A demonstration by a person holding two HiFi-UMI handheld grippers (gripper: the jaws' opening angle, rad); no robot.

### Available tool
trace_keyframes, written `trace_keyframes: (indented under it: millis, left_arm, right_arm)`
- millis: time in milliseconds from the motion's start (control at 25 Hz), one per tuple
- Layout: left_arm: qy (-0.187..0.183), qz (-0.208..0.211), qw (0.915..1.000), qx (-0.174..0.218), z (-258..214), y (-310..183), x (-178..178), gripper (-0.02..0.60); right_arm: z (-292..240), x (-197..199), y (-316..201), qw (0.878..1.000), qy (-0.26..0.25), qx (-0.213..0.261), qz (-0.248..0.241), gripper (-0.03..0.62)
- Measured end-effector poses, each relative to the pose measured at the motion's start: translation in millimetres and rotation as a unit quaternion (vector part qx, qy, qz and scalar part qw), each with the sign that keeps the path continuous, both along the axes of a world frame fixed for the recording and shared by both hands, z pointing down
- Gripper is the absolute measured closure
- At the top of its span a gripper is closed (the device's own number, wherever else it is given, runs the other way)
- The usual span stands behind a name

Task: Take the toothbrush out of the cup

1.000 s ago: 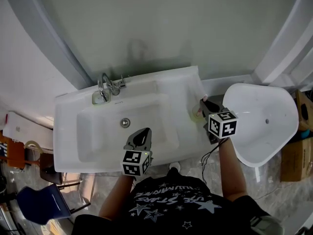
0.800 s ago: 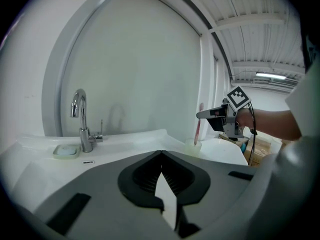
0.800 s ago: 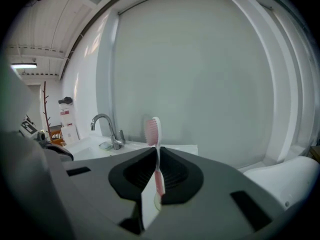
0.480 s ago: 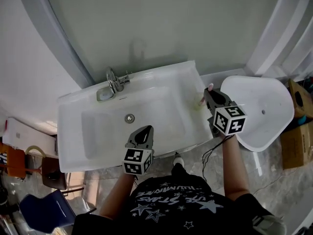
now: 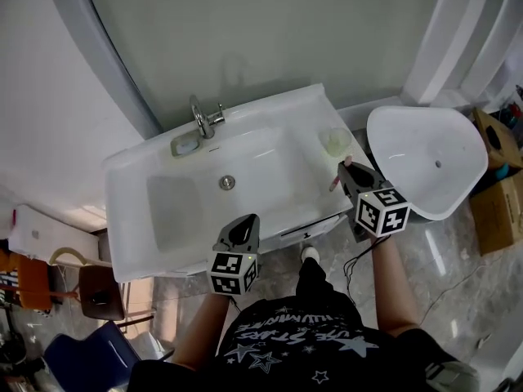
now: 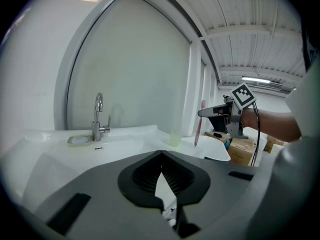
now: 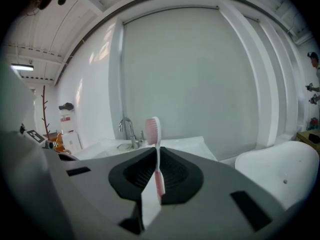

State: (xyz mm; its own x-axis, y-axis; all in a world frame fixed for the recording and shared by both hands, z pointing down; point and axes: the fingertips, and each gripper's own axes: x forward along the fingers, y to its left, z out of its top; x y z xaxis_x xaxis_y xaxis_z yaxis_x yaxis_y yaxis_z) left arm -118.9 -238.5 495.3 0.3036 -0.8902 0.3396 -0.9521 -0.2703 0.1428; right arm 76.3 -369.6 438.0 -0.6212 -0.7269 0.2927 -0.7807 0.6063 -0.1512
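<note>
Toothbrush point(image 7: 153, 130) looks already out: right gripper point(image 7: 156, 159) jaws clamped on its handle, cup point(image 5: 335, 141) well beyond them on the sink point(image 5: 163, 219); left gripper point(image 6: 161, 180) jaws together, empty.

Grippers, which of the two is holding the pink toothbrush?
The right gripper: its jaws are clamped on the pink toothbrush, held upright. The left gripper has its jaws closed on nothing.

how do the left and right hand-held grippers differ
The right hand-held gripper is shut on a pink toothbrush, held upright; the left hand-held gripper is shut on nothing. The right one is at the sink's right edge, near the cup; the left one at its front edge. Both carry a marker cube.
</note>
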Motion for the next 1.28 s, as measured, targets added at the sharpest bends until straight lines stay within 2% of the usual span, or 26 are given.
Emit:
trace_keyframes:
  millis: [160, 440, 600, 880, 1280]
  left_arm:
    - [0.001, 0.028, 0.9996, 0.005, 1, 43, 0, 0.566]
    - [0.014, 0.048, 0.9987, 0.003, 5, 100, -20, 0.566]
    - [0.021, 0.068, 0.9974, -0.005, 12, 124, -19, 0.566]
    - [0.034, 0.089, 0.9955, -0.007, 13, 136, -5, 0.566]
    - [0.030, 0.108, 0.9936, -0.013, 19, 142, 30, 0.566]
  right_arm:
    - [17, -1, 52, 1.000, -0.005, -0.022, 0.016, 0.560]
    - [42, -8, 141, 0.998, -0.006, -0.050, 0.044, 0.560]
    - [53, -4, 182, 0.995, -0.013, -0.068, 0.065, 0.560]
    - [58, 7, 210, 0.994, 0.011, -0.076, 0.079, 0.562]
    - [76, 27, 238, 0.992, -0.002, -0.093, 0.083, 0.563]
